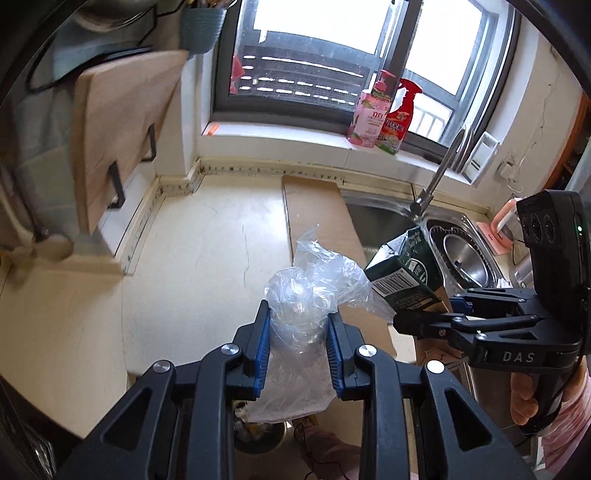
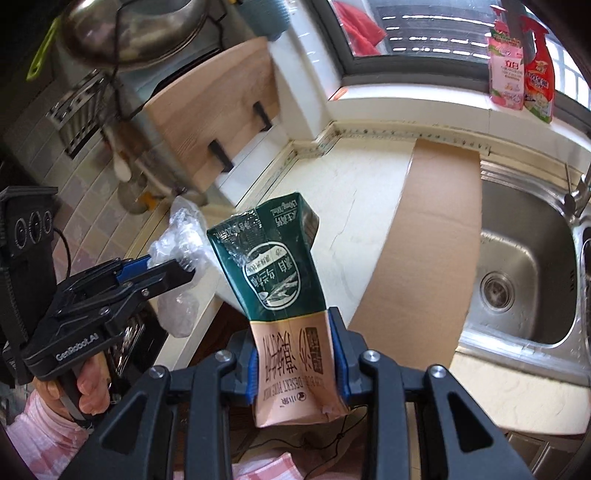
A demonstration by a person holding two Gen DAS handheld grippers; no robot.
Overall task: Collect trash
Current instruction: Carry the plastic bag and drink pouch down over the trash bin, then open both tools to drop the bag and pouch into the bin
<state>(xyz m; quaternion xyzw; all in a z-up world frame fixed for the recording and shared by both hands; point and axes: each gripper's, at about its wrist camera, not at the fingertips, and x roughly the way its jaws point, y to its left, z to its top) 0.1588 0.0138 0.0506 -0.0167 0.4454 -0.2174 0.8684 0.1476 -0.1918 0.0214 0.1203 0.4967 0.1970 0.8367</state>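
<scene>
My left gripper is clamped on a crumpled clear plastic bag; my right gripper squeezes a green-and-tan milk carton, both above the counter.

Cutting board: blurred, its upper edge lost behind a dark rack.
Trash bin: mostly hidden under the plastic bag and gripper arms.
Milk carton: bottom end hidden behind gripper arms.
Metal bowl: blurred, cut by the top edge.
Faucet: cut by the right edge.
</scene>
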